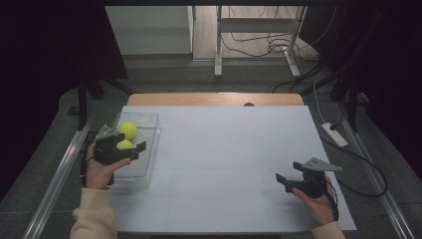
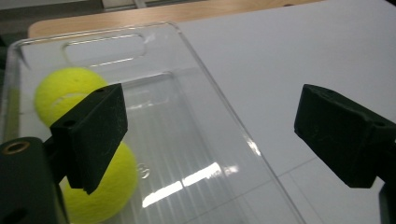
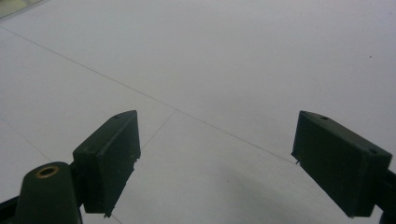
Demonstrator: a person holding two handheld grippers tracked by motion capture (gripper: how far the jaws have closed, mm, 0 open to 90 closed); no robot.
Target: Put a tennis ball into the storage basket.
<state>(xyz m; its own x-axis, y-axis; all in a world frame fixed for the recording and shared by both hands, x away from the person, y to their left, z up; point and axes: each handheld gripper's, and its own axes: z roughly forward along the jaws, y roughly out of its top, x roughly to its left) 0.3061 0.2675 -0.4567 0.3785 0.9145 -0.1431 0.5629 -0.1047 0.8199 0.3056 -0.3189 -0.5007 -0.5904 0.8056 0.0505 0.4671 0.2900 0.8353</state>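
left gripper [image 1: 130,147]: held over the near part of the clear bin [image 1: 149,130], at the table's 9 o'clock; jaws spread wide, nothing between the pads.
near ball [image 1: 124,144]: in the bin, just beside the left gripper's left jaw, at about 10 o'clock from the jaw gap; partly hidden behind that jaw in the left gripper view [image 2: 105,186]. Touching the jaw or not: cannot tell.
far ball [image 1: 128,130]: also in the bin, at 12 o'clock from the near ball, toward the bin's far end; seen above the left jaw in the left gripper view [image 2: 65,93]. The two balls sit close; contact between them: cannot tell.
ball look: both yellow-green, round, fuzzy felt; a pale curved seam shows on the far one.
clear bin: transparent rigid plastic, rectangular, rounded corners, slot handle cut in the far wall [image 2: 105,46]; glossy, ridged floor with light reflections.
table cover [image 1: 234,149]: white, matte, flat sheet with faint seam lines; wooden table edge [image 1: 214,99] at 12 o'clock.
right gripper [image 1: 282,180]: at the table's 4 o'clock, well apart from the bin; jaws spread, bare white sheet between them.
jaw pads [image 3: 109,158]: black, blocky, matte, slightly grainy.
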